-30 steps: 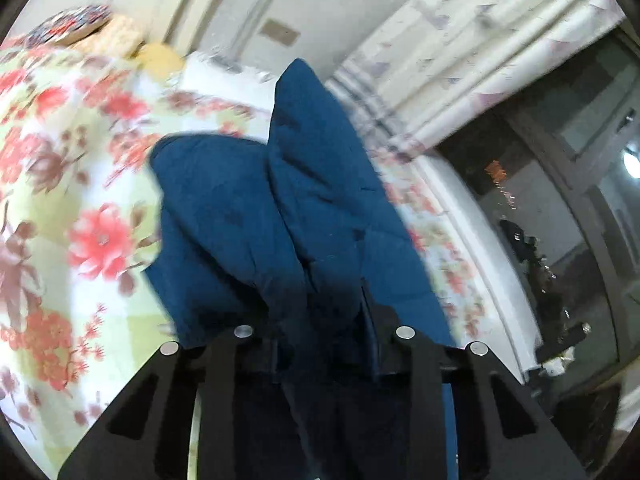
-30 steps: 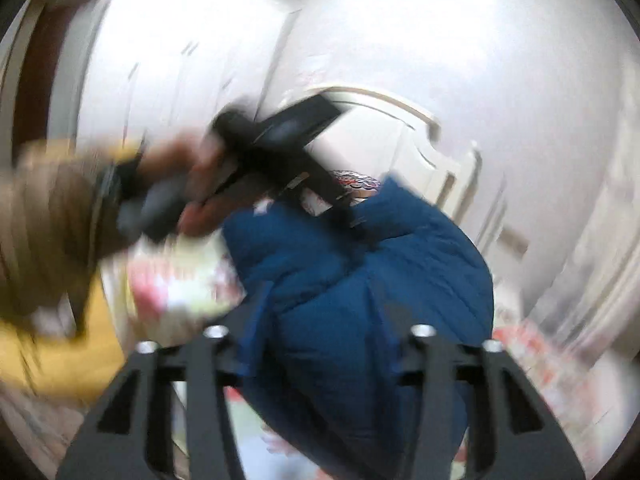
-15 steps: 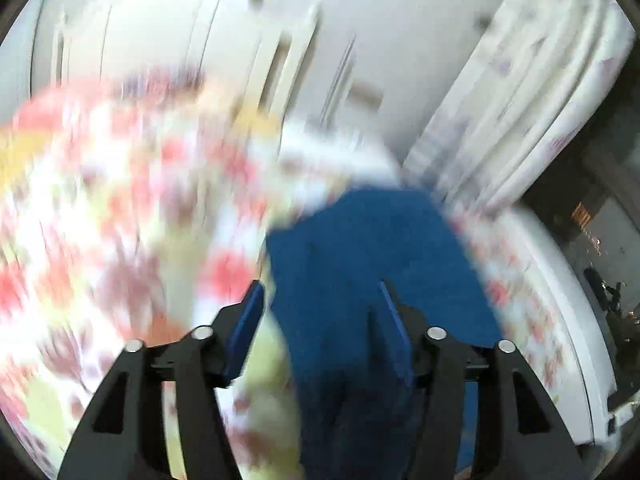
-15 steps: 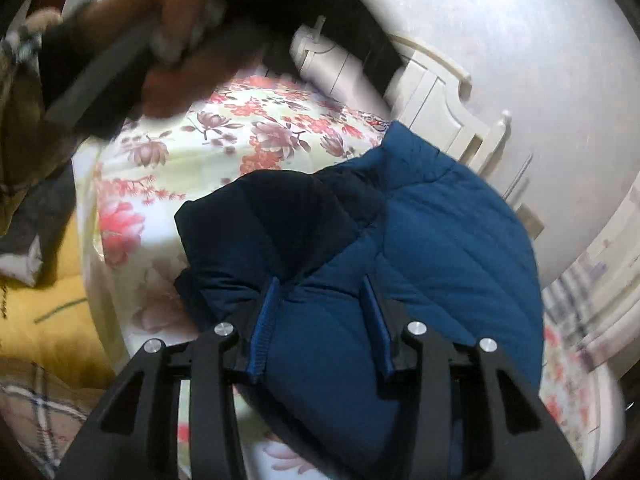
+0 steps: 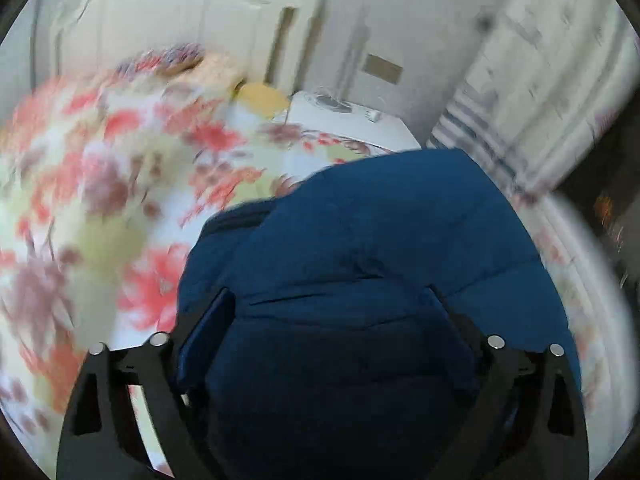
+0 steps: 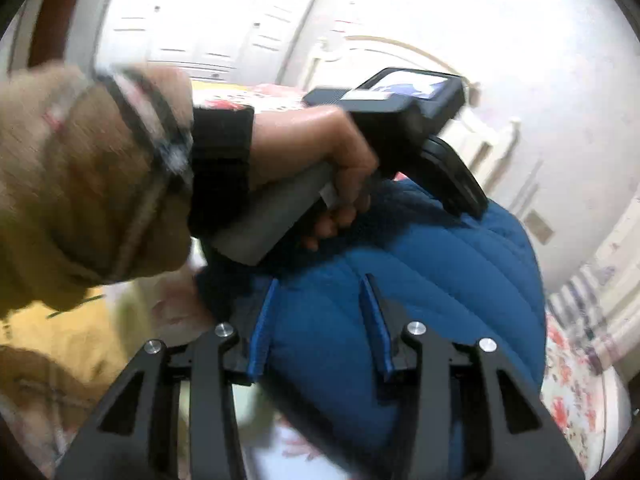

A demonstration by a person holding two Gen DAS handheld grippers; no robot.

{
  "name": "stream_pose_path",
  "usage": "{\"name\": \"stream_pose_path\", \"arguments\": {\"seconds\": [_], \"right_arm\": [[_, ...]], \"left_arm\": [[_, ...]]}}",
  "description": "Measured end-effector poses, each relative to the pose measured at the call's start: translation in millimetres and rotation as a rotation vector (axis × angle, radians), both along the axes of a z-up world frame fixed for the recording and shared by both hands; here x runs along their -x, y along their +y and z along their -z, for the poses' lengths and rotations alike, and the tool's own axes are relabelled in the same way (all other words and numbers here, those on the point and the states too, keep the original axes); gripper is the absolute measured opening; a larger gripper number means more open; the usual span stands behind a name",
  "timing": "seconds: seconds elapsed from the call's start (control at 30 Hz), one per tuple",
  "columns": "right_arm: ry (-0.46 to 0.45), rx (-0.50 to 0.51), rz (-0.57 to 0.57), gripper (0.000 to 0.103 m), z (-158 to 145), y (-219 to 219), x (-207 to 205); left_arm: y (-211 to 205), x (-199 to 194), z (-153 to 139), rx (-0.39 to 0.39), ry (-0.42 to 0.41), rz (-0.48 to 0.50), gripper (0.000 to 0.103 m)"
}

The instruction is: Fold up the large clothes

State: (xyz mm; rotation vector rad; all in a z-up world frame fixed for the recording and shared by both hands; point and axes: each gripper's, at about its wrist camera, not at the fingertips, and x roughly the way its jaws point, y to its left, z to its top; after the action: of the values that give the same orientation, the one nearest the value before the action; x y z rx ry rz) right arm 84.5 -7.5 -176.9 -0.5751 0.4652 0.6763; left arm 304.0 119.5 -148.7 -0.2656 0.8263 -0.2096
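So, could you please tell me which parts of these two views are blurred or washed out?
Left wrist view: the floral bedsheet smears with motion blur, while the dark blue quilted jacket stays fairly sharp. Right wrist view: the tan sleeve is blurred and the white wall glares.

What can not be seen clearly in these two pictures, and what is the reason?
- Left wrist view: the floral bedsheet is motion-blurred, so its pattern is smeared.
- Left wrist view: the blue jacket fills the open left gripper; whether they touch is unclear.
- Right wrist view: hand and sleeve hide the jacket's left part.
- Right gripper: contact unclear.
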Motion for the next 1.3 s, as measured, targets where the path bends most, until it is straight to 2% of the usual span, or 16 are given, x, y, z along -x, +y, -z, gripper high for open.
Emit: {"name": "stream_pose_path", "arguments": {"seconds": [0.07,0.23,0.33,0.43,0.53,0.6,0.67,0.7,0.8,0.87,0.97,1.07,1.1,1.13,1.23,1.3], "right_arm": [[0.075,-0.091,-0.030,0.040,-19.2,-20.6,-3.9],[0.041,-0.269,0.134,0.040,-74.1,-95.6,-60.2],[0.068,-0.315,0.260,0.038,-90.9,-129.5,-133.8],[0.149,-0.379,0.307,0.036,-96.8,-141.4,-210.0],[0.203,-0.339,0.333,0.036,-82.2,-128.5,-264.4],[0.336,-0.264,0.323,0.036,-44.5,-112.2,-301.0],[0.384,-0.165,0.321,0.037,-10.3,-100.4,-315.1],[0.400,-0.196,0.319,0.037,-5.8,-103.2,-317.3],[0.432,-0.165,0.314,0.037,-12.8,-101.6,-319.3],[0.402,-0.139,0.323,0.037,-30.8,-100.3,-322.7],[0.318,-0.213,0.368,0.037,-60.0,-109.8,-328.8],[0.397,-0.129,0.387,0.038,-25.4,-103.5,-349.7],[0.434,-0.146,0.361,0.038,-7.2,-101.4,-351.4],[0.427,-0.179,0.367,0.038,-4.4,-103.0,-350.5],[0.412,-0.085,0.372,0.038,-16.1,-93.2,-350.6],[0.363,-0.042,0.371,0.037,-37.7,-82.2,-349.1]], "left_arm": [[-0.2,4.1,2.1,-0.025,-0.011,-0.004,0.095],[0.0,2.1,6.6,-0.003,-0.020,-0.009,0.096],[0.9,2.4,7.9,0.017,-0.021,-0.009,0.096],[4.1,5.2,7.9,0.039,-0.024,-0.011,0.096],[6.8,5.5,9.5,0.059,-0.023,-0.014,0.096],[8.2,4.8,10.5,0.068,-0.019,-0.020,0.096],[14.2,3.7,11.1,0.096,-0.021,-0.042,0.096],[16.2,2.2,13.0,0.107,-0.012,-0.043,0.097],[19.2,0.0,16.7,0.131,-0.003,-0.039,0.097],[17.7,0.5,16.3,0.118,-0.007,-0.043,0.098],[19.1,1.2,16.7,0.126,-0.013,-0.047,0.098],[21.8,1.7,17.5,0.140,-0.014,-0.054,0.098],[23.0,1.7,17.7,0.143,-0.013,-0.061,0.098],[24.4,1.4,18.6,0.152,-0.011,-0.062,0.098],[26.2,1.4,19.2,0.167,-0.010,-0.059,0.098],[25.6,1.6,18.7,0.162,-0.011,-0.059,0.098]]}}
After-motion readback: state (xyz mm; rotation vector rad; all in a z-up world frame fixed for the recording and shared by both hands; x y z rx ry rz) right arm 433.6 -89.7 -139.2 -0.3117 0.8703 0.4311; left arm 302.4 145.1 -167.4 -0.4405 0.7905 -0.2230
